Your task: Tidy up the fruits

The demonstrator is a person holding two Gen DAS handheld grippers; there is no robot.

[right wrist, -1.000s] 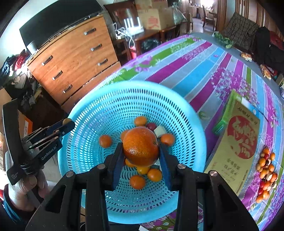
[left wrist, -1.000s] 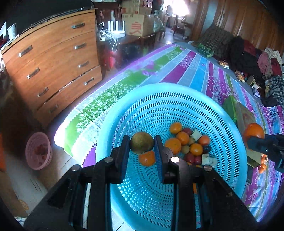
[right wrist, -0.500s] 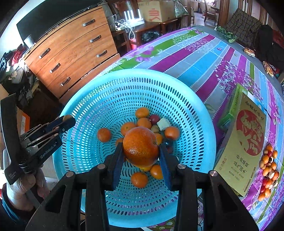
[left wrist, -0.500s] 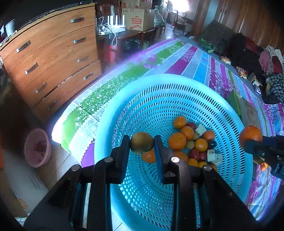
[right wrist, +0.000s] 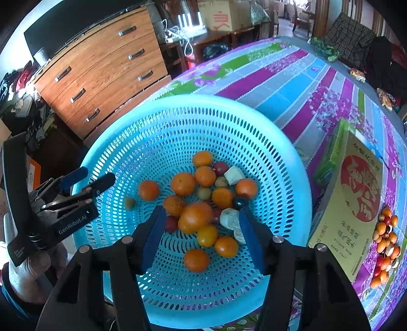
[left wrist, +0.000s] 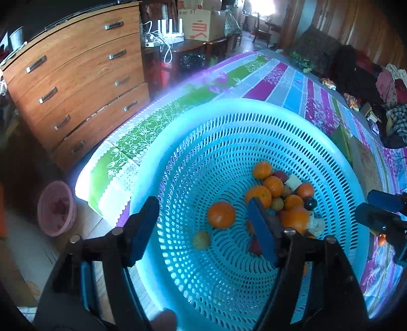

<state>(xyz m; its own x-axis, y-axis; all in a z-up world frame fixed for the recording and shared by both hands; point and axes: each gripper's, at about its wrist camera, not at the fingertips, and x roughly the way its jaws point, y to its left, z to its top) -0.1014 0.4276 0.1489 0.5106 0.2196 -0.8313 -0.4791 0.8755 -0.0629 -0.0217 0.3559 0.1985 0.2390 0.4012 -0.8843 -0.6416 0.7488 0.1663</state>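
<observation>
While poised above basket [right wrist: 292, 163], hand-held grippers [right wrist: 201, 226] agape.

Bright window [left wrist: 262, 5] backlight, fisheye-bent dark edges, slight blur.

A wooden chest of drawers [left wrist: 76, 84] with metal handles stands against the wall, beside a dark side table [right wrist: 216, 38] carrying a cardboard box [left wrist: 201, 25] and tangled white cables. A pink basket [left wrist: 56, 207] sits on the pale floor by the striped floral tablecloth [right wrist: 292, 84]. Daylight glares from a far window [left wrist: 262, 5], and clothes are heaped on a dark sofa [left wrist: 356, 68].
</observation>
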